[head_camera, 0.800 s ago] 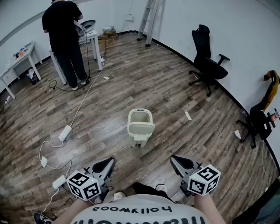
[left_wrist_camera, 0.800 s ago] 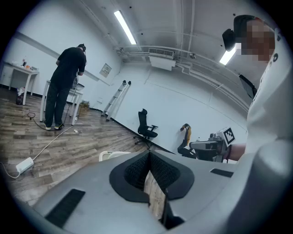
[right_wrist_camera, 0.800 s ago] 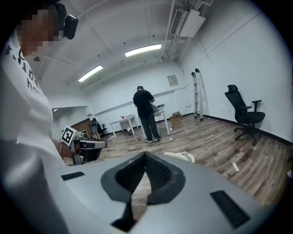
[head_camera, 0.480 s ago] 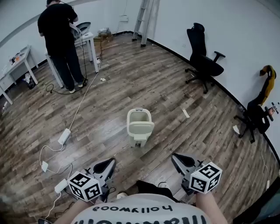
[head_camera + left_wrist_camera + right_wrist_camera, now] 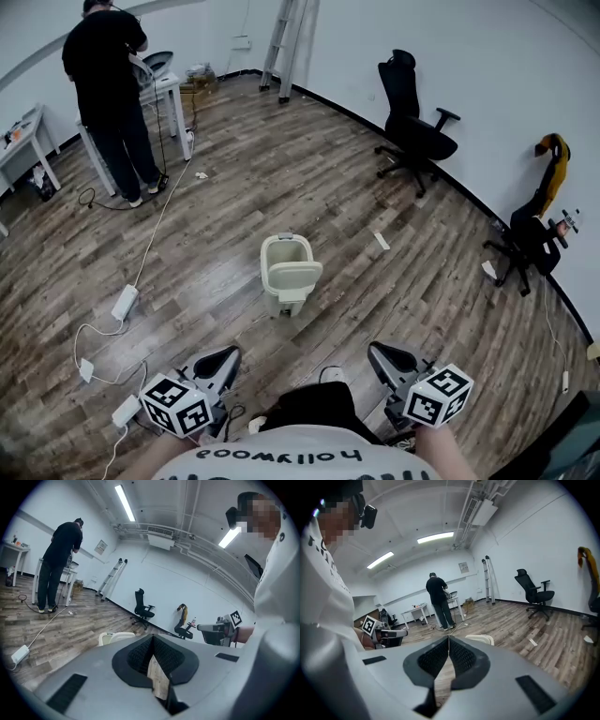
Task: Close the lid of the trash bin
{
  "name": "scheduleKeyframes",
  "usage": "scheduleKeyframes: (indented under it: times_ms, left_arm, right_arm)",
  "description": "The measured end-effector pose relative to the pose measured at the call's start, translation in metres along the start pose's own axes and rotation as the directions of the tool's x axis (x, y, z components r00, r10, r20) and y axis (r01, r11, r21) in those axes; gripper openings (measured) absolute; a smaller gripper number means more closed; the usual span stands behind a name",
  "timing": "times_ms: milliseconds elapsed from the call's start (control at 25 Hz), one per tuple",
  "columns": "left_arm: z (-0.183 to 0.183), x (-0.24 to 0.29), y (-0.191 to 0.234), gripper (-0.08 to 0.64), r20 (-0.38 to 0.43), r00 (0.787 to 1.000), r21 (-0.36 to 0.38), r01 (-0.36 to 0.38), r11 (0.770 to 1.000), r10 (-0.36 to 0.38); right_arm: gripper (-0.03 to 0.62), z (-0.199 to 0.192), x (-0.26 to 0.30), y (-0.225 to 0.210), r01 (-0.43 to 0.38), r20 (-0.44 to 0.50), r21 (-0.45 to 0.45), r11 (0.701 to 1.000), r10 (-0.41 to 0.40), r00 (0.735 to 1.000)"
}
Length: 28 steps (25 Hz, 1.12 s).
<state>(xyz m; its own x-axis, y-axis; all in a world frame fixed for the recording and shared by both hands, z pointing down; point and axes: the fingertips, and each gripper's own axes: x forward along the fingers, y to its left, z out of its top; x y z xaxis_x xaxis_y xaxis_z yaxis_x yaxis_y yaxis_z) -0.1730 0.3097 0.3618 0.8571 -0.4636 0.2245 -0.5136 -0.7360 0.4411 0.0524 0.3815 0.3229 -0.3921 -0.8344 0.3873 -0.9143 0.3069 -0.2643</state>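
Approach stage — cream plastic trash bin [image 5: 285, 251] on the wood-plank floor [image 5: 309, 169] at twelve o'clock, lid [image 5: 296, 276] apparently up. Left gripper [image 5: 223, 356] and right gripper [image 5: 382, 353] are clenched on nothing, well apart from it — next, reach forward and tip the lid down.

White walls [image 5: 487, 56] enclosed a brown wood-plank floor [image 5: 281, 169]; a black swivel office chair [image 5: 410, 131] stood far right, a white table [image 5: 23, 127] far left.
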Motion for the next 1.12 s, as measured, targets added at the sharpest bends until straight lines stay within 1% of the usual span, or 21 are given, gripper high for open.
scheduleKeyframes:
  times_ms: [80, 160, 280, 440, 520, 600, 680, 760, 920, 1040, 1120]
  left_arm:
    - [0.000, 0.002, -0.002, 0.006, -0.022, 1.000, 0.005, 0.002, 1.000, -0.002]
    - [0.003, 0.005, -0.001, 0.006, -0.036, 0.999, 0.017, -0.011, 1.000, 0.012]
    - [0.012, 0.011, 0.010, 0.006, -0.028, 0.997, 0.018, -0.073, 0.997, 0.073]
    - [0.024, 0.020, 0.029, 0.007, -0.020, 0.988, 0.019, -0.152, 0.988, 0.152]
    - [0.025, 0.026, 0.043, 0.007, -0.018, 0.979, -0.005, -0.203, 0.979, 0.202]
    - [0.029, 0.036, 0.056, 0.008, 0.000, 0.968, -0.056, -0.250, 0.967, 0.251]
    - [0.033, 0.049, 0.063, 0.008, 0.016, 0.959, -0.091, -0.279, 0.956, 0.282]
    - [0.034, 0.064, 0.064, 0.006, 0.023, 0.953, -0.093, -0.300, 0.950, 0.303]
    - [0.043, 0.089, 0.069, 0.007, 0.045, 0.941, -0.079, -0.332, 0.940, 0.336]
    - [0.041, 0.103, 0.069, 0.006, 0.015, 0.942, -0.086, -0.334, 0.939, 0.337]
    - [0.039, 0.110, 0.068, 0.008, -0.012, 0.943, -0.070, -0.334, 0.940, 0.334]
  right_arm:
    - [0.011, 0.003, 0.007, -0.003, -0.005, -0.018, 0.008, 1.000, 0.005, 1.000]
    - [0.011, 0.008, 0.017, -0.009, -0.017, -0.039, -0.013, 1.000, 0.016, 0.999]
    - [0.011, 0.015, 0.040, -0.028, -0.050, -0.068, -0.046, 0.998, 0.047, 0.997]
    - [0.011, 0.032, 0.076, -0.058, -0.102, -0.076, -0.050, 0.994, 0.098, 0.992]
    - [0.011, 0.044, 0.091, -0.074, -0.133, -0.090, -0.066, 0.989, 0.127, 0.988]
    - [0.011, 0.056, 0.104, -0.092, -0.168, -0.112, -0.089, 0.982, 0.158, 0.981]
    - [0.011, 0.063, 0.116, -0.107, -0.207, -0.142, -0.105, 0.973, 0.192, 0.971]
    - [0.011, 0.062, 0.126, -0.118, -0.243, -0.175, -0.113, 0.963, 0.222, 0.959]
    - [0.011, 0.056, 0.145, -0.133, -0.314, -0.217, -0.080, 0.946, 0.291, 0.932]
    - [0.011, 0.057, 0.157, -0.143, -0.328, -0.233, -0.057, 0.943, 0.307, 0.923]
    - [0.011, 0.055, 0.164, -0.147, -0.335, -0.240, -0.031, 0.942, 0.319, 0.917]
